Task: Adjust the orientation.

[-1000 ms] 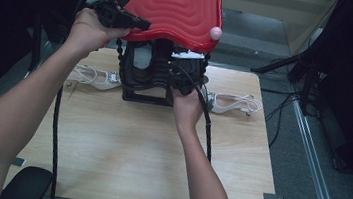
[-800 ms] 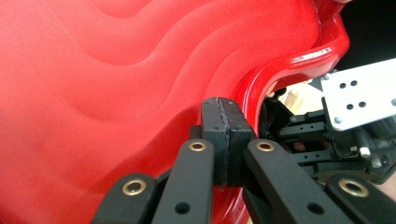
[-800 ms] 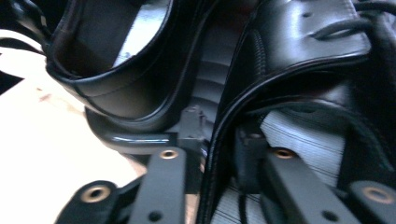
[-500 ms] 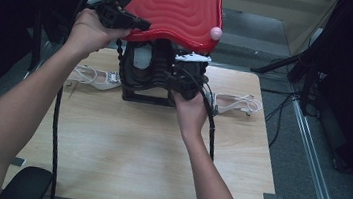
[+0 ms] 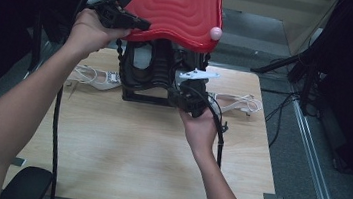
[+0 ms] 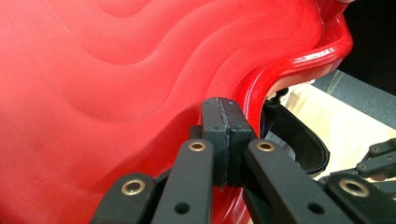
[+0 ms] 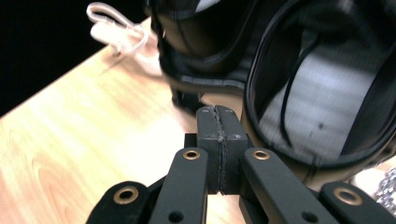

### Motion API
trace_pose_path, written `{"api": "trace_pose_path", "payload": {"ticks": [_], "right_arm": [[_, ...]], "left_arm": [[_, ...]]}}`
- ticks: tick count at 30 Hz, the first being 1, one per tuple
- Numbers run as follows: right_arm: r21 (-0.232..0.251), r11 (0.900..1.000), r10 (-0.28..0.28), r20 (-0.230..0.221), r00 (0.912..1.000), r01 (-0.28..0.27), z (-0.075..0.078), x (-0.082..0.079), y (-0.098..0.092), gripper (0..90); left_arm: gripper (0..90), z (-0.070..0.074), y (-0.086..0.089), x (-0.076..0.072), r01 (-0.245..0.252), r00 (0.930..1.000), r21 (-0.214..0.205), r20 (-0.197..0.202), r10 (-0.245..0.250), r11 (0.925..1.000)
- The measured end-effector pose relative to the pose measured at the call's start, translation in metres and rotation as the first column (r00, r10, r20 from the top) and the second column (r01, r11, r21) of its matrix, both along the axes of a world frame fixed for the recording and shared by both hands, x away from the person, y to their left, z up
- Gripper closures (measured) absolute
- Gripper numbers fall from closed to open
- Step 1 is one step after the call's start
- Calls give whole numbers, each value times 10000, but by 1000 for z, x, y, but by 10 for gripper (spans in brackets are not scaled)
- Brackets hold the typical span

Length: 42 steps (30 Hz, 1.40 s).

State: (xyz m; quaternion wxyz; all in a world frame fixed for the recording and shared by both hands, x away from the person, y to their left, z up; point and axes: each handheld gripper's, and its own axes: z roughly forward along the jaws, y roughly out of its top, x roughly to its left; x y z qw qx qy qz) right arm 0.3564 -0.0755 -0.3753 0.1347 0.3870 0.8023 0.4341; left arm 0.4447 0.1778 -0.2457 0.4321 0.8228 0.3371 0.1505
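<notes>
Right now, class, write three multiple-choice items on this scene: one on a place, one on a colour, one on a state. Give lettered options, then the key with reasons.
1. Where does the black case stand?
A. at the far side of the wooden table
B. on the floor
C. on a chair

2. What colour is the raised wavy lid?
A. blue
B. red
C. green

3. How do the right tongs stand?
A. wide open
B. shut on a cable
C. shut, nothing between them

Key:
1. A, its base rests on the wood near the far edge.
2. B, its ridged surface is bright red.
3. C, the pads meet with nothing between them.
</notes>
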Motion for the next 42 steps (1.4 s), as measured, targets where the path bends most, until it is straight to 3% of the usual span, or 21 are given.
{"api": "trace_pose_path", "payload": {"ticks": [6, 10, 14, 22, 33, 40, 42], "right_arm": [[-118, 9999, 66, -494, 9988, -72, -26, 3, -14, 900], [-25, 9997, 254, -497, 9984, -256, -30, 6, -16, 900], [-130, 9991, 407, -379, 9985, -413, -30, 9, -14, 900], [-208, 9995, 215, -321, 9993, -222, -25, 22, -12, 900], [-142, 9995, -273, -250, 9993, 269, -18, 45, -8, 900], [147, 9987, -492, -351, 9982, 497, -15, 56, -10, 900], [-121, 9977, -673, -349, 9971, 669, -16, 61, -9, 900]], "left_arm": [[900, 0, 0, 0, 20, 10000, -1, 48, -20, 10000], [900, 0, 0, 0, 28, 10000, -1, 65, -28, 10000], [900, -1, 1, -1, 31, 10000, 11, 78, -31, 10000], [900, -1, 1, -1, 49, 9999, 47, 134, -50, 10000], [900, -1, 1, -1, 72, 9998, 65, 164, -73, 10000], [900, -1, 1, -1, 75, 9998, 77, 194, -77, 9999], [900, -1, 0, -2, 56, 9998, 64, 169, -57, 10000]]}}
